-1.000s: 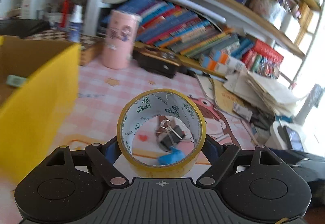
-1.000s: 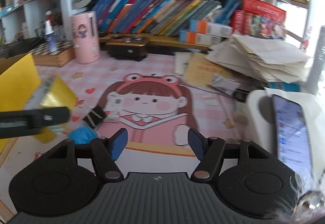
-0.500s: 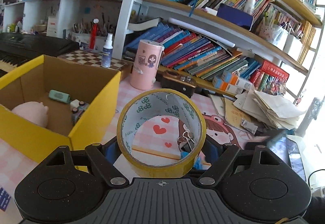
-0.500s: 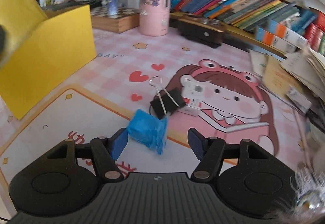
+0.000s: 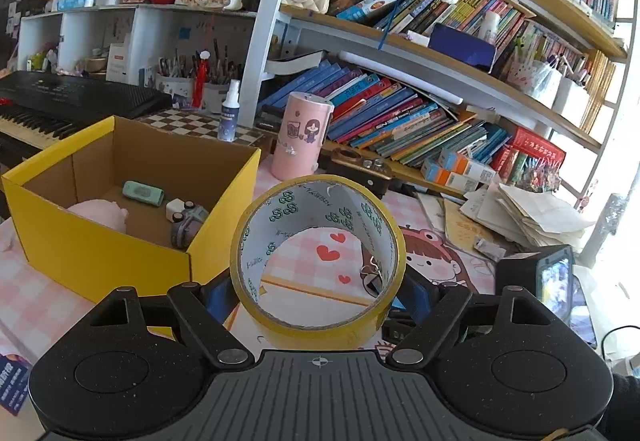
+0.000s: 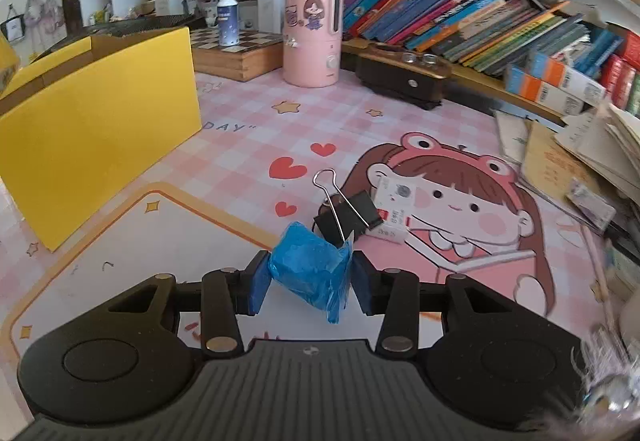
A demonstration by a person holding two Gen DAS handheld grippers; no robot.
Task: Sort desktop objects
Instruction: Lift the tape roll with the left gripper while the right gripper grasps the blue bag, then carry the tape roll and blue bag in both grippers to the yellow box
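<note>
My left gripper (image 5: 316,293) is shut on a yellow tape roll (image 5: 276,333) and holds it above the desk, right of the open yellow box (image 5: 100,257). The box holds a pink plush (image 5: 98,213), a green case (image 5: 143,193) and a small toy (image 5: 188,221). My right gripper (image 6: 310,279) is shut on a crumpled blue bag (image 6: 310,273) low over the pink mat. A black binder clip (image 6: 348,219) and a small card (image 6: 394,211) lie just beyond it. The yellow box (image 6: 92,129) stands to the left in the right wrist view.
A pink canister (image 6: 312,31), a dark wooden case (image 6: 400,79), a chessboard box (image 6: 236,49) with a spray bottle (image 6: 225,15) stand at the back. Bookshelves (image 5: 400,121) run behind. Loose papers (image 5: 528,217) pile at right. A keyboard (image 5: 52,109) is at far left.
My left gripper rose with the tape roll, so the box's inside now shows. My right gripper moved onto the blue bag and shut on it.
</note>
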